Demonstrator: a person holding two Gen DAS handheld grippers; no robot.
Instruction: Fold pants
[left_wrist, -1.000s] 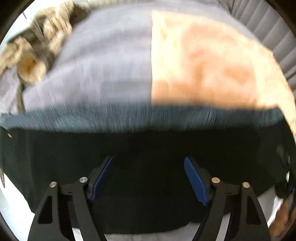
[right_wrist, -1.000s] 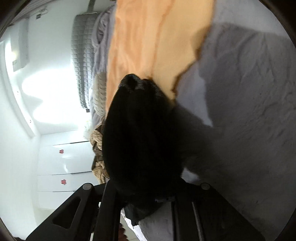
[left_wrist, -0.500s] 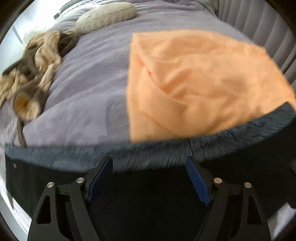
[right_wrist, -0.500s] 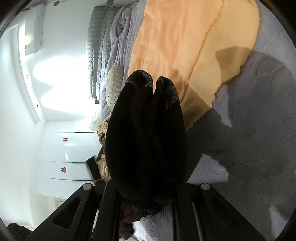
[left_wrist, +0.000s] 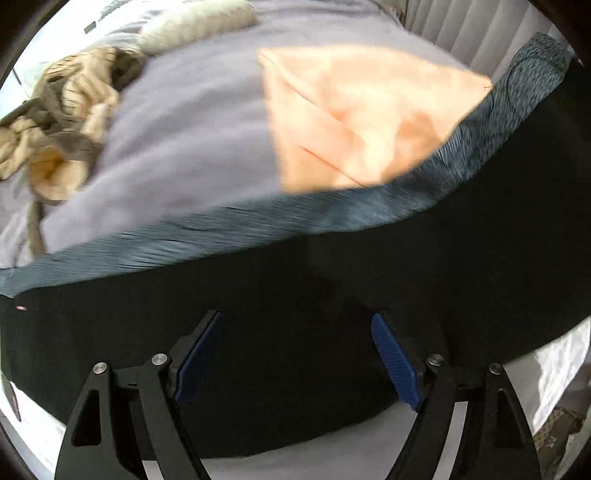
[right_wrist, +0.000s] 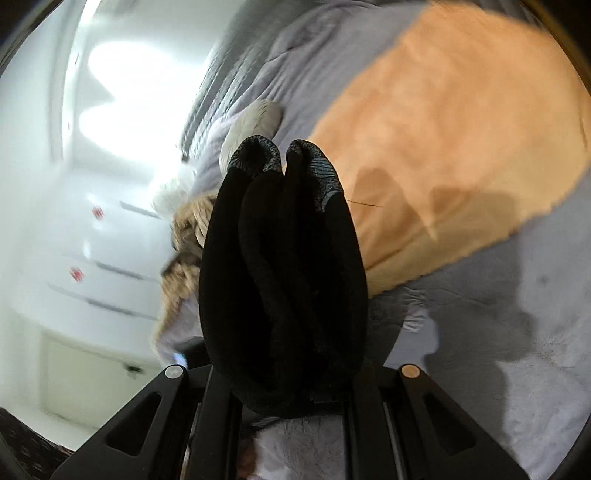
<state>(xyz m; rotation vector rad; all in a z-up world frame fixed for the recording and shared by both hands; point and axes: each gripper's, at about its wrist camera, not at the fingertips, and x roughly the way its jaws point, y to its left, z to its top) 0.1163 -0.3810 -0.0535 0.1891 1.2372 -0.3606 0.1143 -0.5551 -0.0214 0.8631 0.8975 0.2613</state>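
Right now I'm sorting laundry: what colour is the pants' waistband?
Heathered blue-grey waistband on black pants, clearest in the left wrist view.

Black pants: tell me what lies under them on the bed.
Under the black pants show the lavender bedspread and the near edge of an orange cloth. Whatever lies directly beneath the dark fabric is covered.

A lilac-grey bedspread (left_wrist: 192, 147) is covering the bed; white cupboard doors (right_wrist: 99, 258) are catching bright light beside a padded grey headboard (right_wrist: 218, 85).

The left tongs (left_wrist: 297, 354) have just been opening wider; the right tongs (right_wrist: 291, 373) stand clamped.
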